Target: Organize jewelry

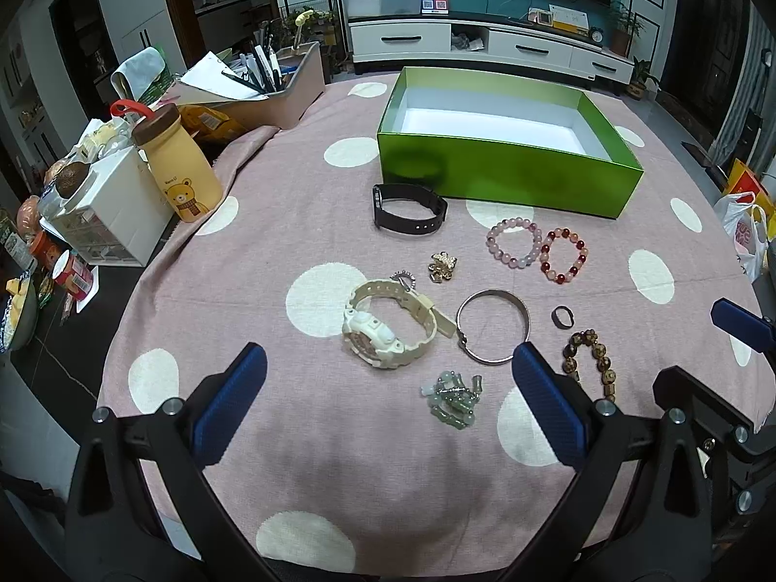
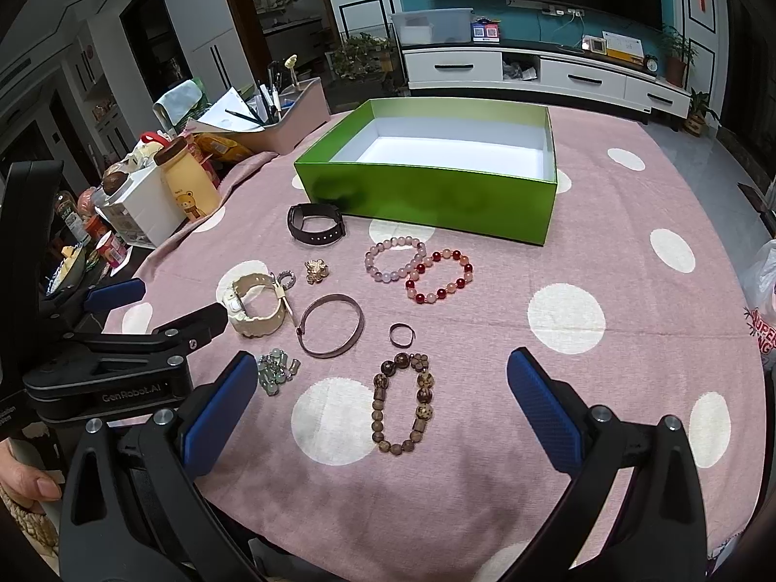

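Observation:
An empty green box (image 1: 504, 174) (image 2: 427, 199) with a white inside stands at the far side of the pink dotted cloth. In front of it lie a black watch (image 1: 410, 207) (image 2: 315, 224), a cream watch (image 1: 385, 325) (image 2: 254, 303), a gold brooch (image 1: 442, 266) (image 2: 316, 271), a pink bead bracelet (image 1: 514, 242) (image 2: 395, 259), a red bead bracelet (image 1: 564, 254) (image 2: 439, 276), a metal bangle (image 1: 492, 326) (image 2: 331, 325), a dark ring (image 1: 562, 316) (image 2: 401, 334), a brown bead bracelet (image 1: 589, 363) (image 2: 402, 405) and green jade pieces (image 1: 453, 400) (image 2: 276, 368). My left gripper (image 1: 388, 388) is open above the near jewelry. My right gripper (image 2: 383, 397) is open over the brown bracelet.
At the table's left stand a yellow bear bottle (image 1: 179, 169) (image 2: 189, 184), a white drawer box (image 1: 109, 208), a pen tray (image 1: 276, 87) and snacks. A plastic bag (image 1: 744, 228) hangs at the right edge. The left gripper's body (image 2: 121, 349) shows at left in the right wrist view.

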Demonstrator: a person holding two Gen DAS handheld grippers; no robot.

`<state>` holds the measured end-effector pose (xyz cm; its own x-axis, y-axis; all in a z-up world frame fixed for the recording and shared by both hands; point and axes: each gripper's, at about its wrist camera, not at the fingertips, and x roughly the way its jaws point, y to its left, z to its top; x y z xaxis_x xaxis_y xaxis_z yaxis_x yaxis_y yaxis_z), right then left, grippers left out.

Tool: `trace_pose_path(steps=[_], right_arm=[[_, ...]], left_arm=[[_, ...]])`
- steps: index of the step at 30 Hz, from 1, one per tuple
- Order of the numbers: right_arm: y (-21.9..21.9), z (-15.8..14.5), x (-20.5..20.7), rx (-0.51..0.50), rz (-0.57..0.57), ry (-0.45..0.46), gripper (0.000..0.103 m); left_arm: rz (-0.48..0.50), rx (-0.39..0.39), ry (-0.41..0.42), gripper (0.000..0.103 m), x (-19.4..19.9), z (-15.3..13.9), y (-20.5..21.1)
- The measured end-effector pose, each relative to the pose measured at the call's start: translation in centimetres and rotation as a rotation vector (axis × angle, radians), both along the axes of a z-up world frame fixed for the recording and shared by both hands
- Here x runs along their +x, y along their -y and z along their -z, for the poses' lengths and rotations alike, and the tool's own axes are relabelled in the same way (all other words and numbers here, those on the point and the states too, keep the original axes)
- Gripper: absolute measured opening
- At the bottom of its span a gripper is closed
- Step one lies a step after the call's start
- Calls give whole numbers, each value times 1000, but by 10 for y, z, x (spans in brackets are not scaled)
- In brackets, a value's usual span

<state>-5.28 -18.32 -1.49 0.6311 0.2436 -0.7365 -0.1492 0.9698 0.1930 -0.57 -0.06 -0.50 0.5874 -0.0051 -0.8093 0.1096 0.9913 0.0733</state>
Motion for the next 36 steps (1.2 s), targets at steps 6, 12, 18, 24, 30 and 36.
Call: trace_pose_path(steps=[6, 12, 18, 24, 30, 36], right_arm=[[0, 0, 0, 1, -1, 0, 102], [0, 0, 0, 1, -1, 0, 102], [-1, -1, -1, 0, -3, 2, 102], [-2, -1, -2, 2, -3, 1, 102], [-2, -1, -2, 1, -2, 2, 102], [-1, 0, -2, 2, -2, 2, 102]], left_arm=[[0, 0, 0, 101, 1, -1, 0], [1, -1, 0, 101, 0, 0, 1], [0, 0, 0, 101, 1, -1, 0], [1, -1, -1, 101, 0, -1, 1], [1, -1, -1, 101, 0, -1, 1], [1, -1, -1, 101, 0, -1, 1]])
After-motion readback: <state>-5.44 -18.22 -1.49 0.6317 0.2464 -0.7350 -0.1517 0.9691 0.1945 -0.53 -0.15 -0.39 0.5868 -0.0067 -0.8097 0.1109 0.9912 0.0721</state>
